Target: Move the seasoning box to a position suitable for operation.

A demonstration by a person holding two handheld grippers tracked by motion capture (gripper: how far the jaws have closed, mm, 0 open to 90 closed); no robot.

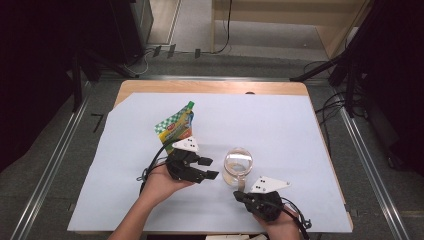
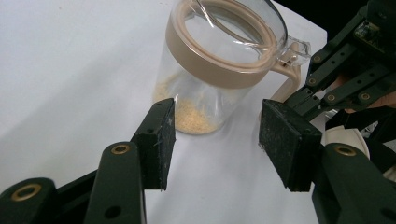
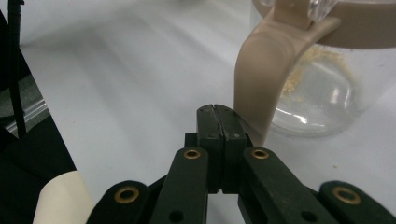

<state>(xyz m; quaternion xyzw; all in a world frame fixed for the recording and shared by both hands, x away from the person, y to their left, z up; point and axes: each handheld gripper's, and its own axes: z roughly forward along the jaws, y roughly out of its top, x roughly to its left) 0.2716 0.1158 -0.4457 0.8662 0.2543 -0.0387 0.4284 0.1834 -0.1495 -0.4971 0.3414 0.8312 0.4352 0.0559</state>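
A clear jar (image 1: 238, 166) w/ a tan rim and tan handle stands upright near the middle of the bench (image 1: 280, 125), which is covered in white sheet; a thin layer of yellowish granules (image 2: 194, 116) lies at its bottom. The left hand-held gripper (image 1: 210, 168), held in the person's left hand (image 1: 159, 184), sits just left of the jar, its 2 jaws apart and pointed at the jar wall, not touching it. The right hand-held gripper (image 1: 239, 196), in the right hand (image 1: 280, 226), sits just below the jar by the handle (image 3: 261, 74); in the right gripper view its jaws are pressed together w/ nothing between them, tips just beside the handle's lower end. A green-and-yellow checked pouch (image 1: 176, 126) lies on the sheet behind the left hand-held gripper, up-left of the jar.
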